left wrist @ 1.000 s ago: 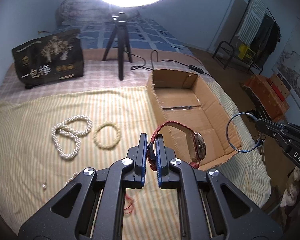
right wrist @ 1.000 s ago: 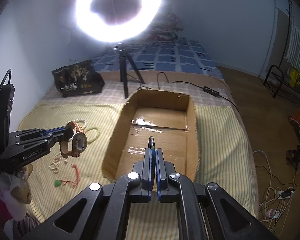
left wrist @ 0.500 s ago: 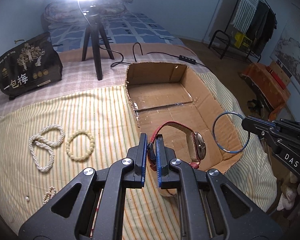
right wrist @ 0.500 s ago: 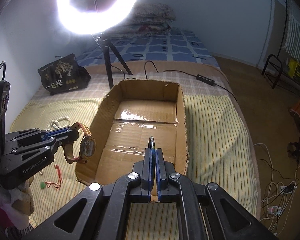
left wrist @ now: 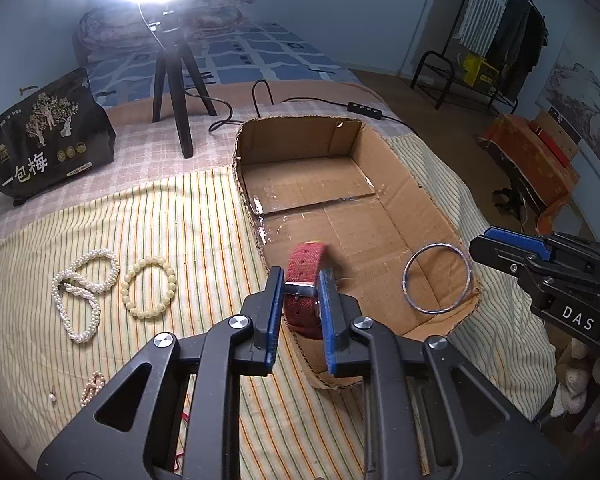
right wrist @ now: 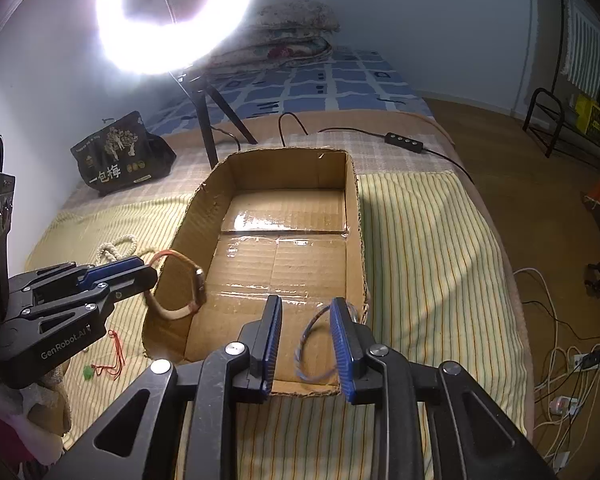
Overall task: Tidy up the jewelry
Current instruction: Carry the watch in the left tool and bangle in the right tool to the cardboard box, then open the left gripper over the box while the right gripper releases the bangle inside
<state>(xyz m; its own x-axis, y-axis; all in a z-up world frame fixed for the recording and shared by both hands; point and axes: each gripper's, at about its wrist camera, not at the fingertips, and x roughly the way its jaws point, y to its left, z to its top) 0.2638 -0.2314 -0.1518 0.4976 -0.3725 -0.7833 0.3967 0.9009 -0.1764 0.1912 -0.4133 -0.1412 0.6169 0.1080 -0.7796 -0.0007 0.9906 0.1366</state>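
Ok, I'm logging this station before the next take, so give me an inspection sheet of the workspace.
Surface: bed under a striped cloth.
Job's things: cardboard box, open; red-strap watch and metal bangle above its near end; pearl strand and bead bracelet on the cloth.
Clutter: black bag, red cord.
Grippers: left hand-held gripper open, watch between its fingers; right hand-held gripper open around the bangle.
Cables: ring light lead with inline switch; floor cords.
Surroundings: clothes rack.
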